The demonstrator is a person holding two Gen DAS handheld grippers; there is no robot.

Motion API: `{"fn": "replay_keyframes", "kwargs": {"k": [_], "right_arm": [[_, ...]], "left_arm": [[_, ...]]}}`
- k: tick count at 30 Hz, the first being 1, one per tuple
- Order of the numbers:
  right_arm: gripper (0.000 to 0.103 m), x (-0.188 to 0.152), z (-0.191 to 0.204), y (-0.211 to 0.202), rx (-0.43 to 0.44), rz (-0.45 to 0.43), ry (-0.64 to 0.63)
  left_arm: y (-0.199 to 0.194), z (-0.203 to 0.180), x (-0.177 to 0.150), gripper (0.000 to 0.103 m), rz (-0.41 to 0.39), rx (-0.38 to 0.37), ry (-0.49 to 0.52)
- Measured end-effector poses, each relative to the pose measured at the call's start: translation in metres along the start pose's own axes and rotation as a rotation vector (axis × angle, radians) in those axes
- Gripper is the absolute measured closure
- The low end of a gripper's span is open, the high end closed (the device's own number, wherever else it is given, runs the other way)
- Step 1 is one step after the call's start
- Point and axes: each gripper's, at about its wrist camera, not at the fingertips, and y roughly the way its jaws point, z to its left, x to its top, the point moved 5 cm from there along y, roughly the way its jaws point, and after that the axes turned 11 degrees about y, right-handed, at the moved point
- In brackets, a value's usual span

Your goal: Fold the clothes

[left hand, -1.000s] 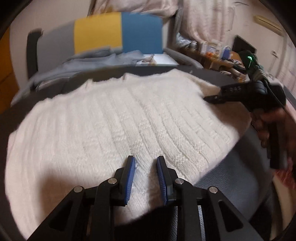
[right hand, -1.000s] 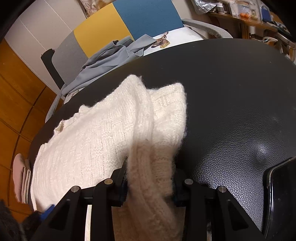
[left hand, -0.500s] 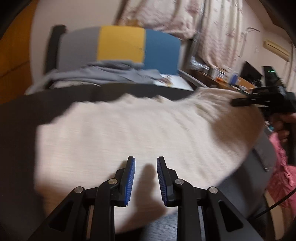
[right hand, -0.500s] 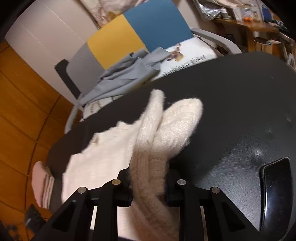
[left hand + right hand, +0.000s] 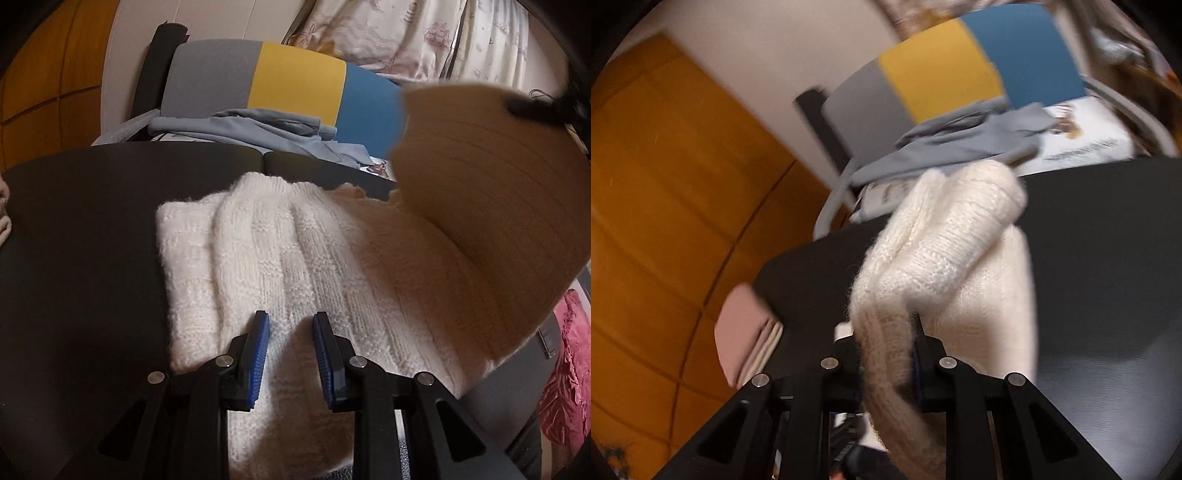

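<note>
A white knitted sweater (image 5: 288, 258) lies on the black table (image 5: 81, 229). My left gripper (image 5: 290, 332) sits low over its near part, close to the sweater's left edge. Its blue pads (image 5: 258, 350) stand apart with only the knit below showing in the gap. My right gripper (image 5: 886, 332) has its jaws closing on a bunched fold of the sweater (image 5: 945, 236) and holds it up off the table (image 5: 1108, 240). In the left wrist view this raised flap (image 5: 480, 221) hangs blurred at the right, and the right gripper's dark tip (image 5: 524, 105) shows at its top.
A grey, yellow and blue chair (image 5: 295, 85) stands behind the table with a grey-blue garment (image 5: 258, 125) draped on its seat. Folded pink clothes (image 5: 746, 332) lie at the table's left end. Pink fabric (image 5: 569, 369) sits off the right edge. An orange wooden wall (image 5: 665, 203) is at the left.
My right gripper has risen and swung the sweater's edge up and over toward the left. My left gripper has slid along the sweater toward its left edge, pads unchanged.
</note>
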Motion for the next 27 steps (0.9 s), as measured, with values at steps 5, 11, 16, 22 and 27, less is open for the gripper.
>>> {"fn": "replay_keyframes", "kwargs": {"k": [5,11,16,22,27], "right_arm": [[0.084,-0.045,0.047,0.082,-0.091,0.102,-0.171],[0.083,-0.096,0.06,0.156,-0.266,0.146,-0.404],[0.05,-0.094,0.064,0.136,-0.084,0.183,-0.317],[0.05,-0.076,0.051,0.042,-0.01,-0.117,-0.298],[0.077,-0.09,-0.002,0.034,-0.15,-0.103,-0.297]], "left_arm": [[0.0,0.004,-0.003,0.079,-0.032,-0.038,-0.029],[-0.004,0.014,-0.01,0.079,-0.08,-0.125,-0.09],[-0.01,0.03,-0.018,0.079,-0.124,-0.244,-0.23],[-0.024,0.038,-0.025,0.079,-0.112,-0.32,-0.306],[-0.049,0.043,-0.027,0.079,-0.157,-0.399,-0.375]]}}
